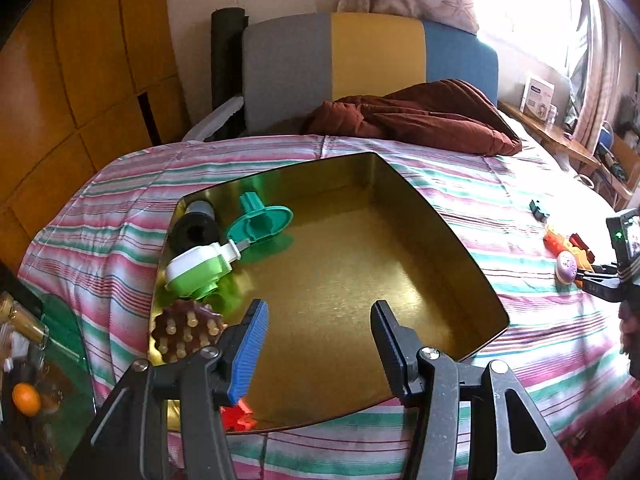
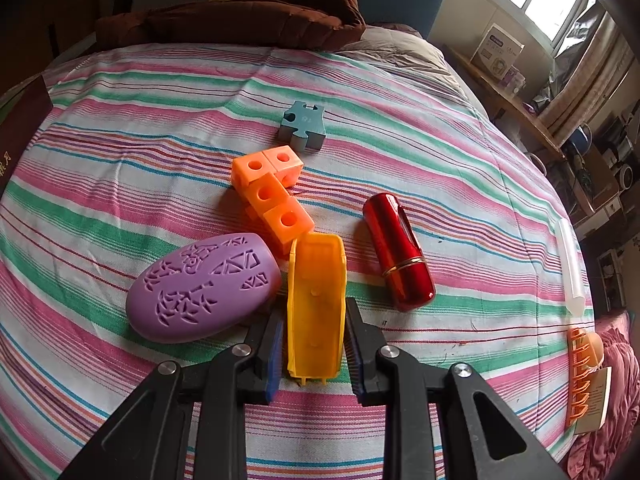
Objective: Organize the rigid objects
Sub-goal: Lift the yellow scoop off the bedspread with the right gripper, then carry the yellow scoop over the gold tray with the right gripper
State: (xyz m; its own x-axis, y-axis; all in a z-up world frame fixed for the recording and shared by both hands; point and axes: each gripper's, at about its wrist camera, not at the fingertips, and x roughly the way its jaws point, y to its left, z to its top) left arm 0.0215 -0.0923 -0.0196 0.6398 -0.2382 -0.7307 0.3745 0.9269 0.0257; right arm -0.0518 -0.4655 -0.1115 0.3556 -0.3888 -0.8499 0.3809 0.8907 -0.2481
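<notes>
At the bottom centre of the right wrist view, the right gripper [image 2: 314, 344] has its two fingers closed against the sides of a yellow plastic tray-like piece [image 2: 316, 300], which lies lengthwise between them on the striped bedspread [image 2: 460, 152]. Touching that piece on its left is a purple oval case [image 2: 204, 286] with cut-out patterns, and just above it sits a chain of orange cubes [image 2: 270, 194]. To the right, slightly apart, lies a red lipstick tube [image 2: 398, 246], and higher up, toward the middle of the frame, a grey-blue puzzle-shaped block [image 2: 303, 125]. An orange hair clip [image 2: 580, 376] rests at the far right edge. In the left wrist view, the left gripper [image 1: 318, 344] hangs at the bottom centre with its fingers spread wide apart and nothing between them, above a gold metal tray [image 1: 360, 240]. Along the tray's left side sit a black cylinder [image 1: 196, 228], a teal funnel-like part [image 1: 262, 220], a green and white tape dispenser [image 1: 198, 270] and a brown studded brush [image 1: 186, 330]; a red piece [image 1: 238, 416] shows at the lower left rim.
</notes>
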